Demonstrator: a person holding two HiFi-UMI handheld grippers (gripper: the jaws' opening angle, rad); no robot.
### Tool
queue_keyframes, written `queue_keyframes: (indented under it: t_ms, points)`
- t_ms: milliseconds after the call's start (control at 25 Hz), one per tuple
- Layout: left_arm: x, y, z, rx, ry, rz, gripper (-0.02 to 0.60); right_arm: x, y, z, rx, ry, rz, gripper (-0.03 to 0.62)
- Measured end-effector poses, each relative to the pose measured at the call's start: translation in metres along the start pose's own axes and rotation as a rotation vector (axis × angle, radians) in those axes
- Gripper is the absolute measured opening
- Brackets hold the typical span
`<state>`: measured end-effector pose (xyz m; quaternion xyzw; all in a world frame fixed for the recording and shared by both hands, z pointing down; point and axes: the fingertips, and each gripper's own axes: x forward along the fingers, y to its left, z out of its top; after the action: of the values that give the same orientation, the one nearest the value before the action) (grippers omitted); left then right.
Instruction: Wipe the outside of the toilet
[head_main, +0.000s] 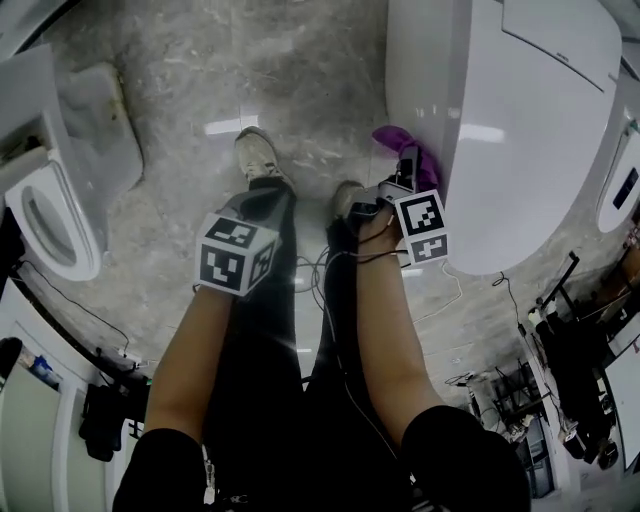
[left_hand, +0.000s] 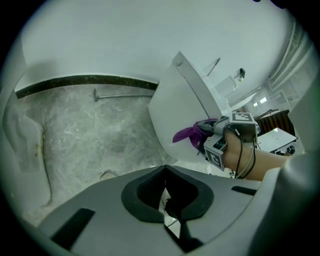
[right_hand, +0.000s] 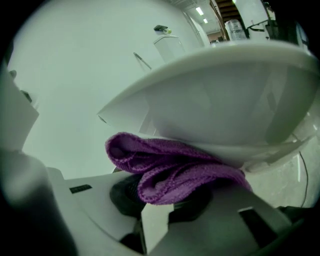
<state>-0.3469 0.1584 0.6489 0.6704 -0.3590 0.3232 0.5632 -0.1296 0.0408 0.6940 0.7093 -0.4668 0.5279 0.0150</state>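
Far left: a second white toilet bowl (head_main: 48, 215) at the edge of the head view, with a grey mat (head_main: 97, 115) on the floor beside it.
Floor: grey, marble-patterned tile (head_main: 310, 70).
Left gripper (left_hand: 165, 172): jaws closed tip to tip with nothing between them, held over the person's left leg and well apart from the toilet.
Person: standing, a pale sneaker (head_main: 258, 153) pointing toward the far wall.
Right gripper (right_hand: 162, 202): jaws clamped on a folded purple cloth (right_hand: 170, 170) (the cloth bulges out above the jaws).
Cloth position: pressed against the underside curve of the bowl, low on the toilet's left flank, near the floor.
Right: the white toilet (head_main: 520, 130), lid down, with a control panel (head_main: 625, 185) on its right side.
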Motion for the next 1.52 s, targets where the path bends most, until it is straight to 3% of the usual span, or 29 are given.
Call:
queue_keyframes:
  t_ms: [360, 720, 1200, 1520]
  points:
    - [-0.021, 0.049, 0.064, 0.114, 0.035, -0.051, 0.010, 0.048, 0.051, 0.014, -0.036, -0.092, -0.023, 0.064]
    - [-0.017, 0.063, 0.090, 0.142, 0.075, -0.074, 0.011, 0.089, 0.091, 0.029, 0.014, -0.132, -0.020, 0.064]
    - [-0.026, 0.104, 0.169, 0.061, 0.008, 0.006, 0.011, 0.150, 0.156, 0.047, 0.027, -0.090, -0.026, 0.064]
    - [-0.019, 0.111, 0.204, 0.042, 0.005, 0.011, 0.011, 0.195, 0.199, 0.061, 0.047, -0.084, 0.006, 0.064]
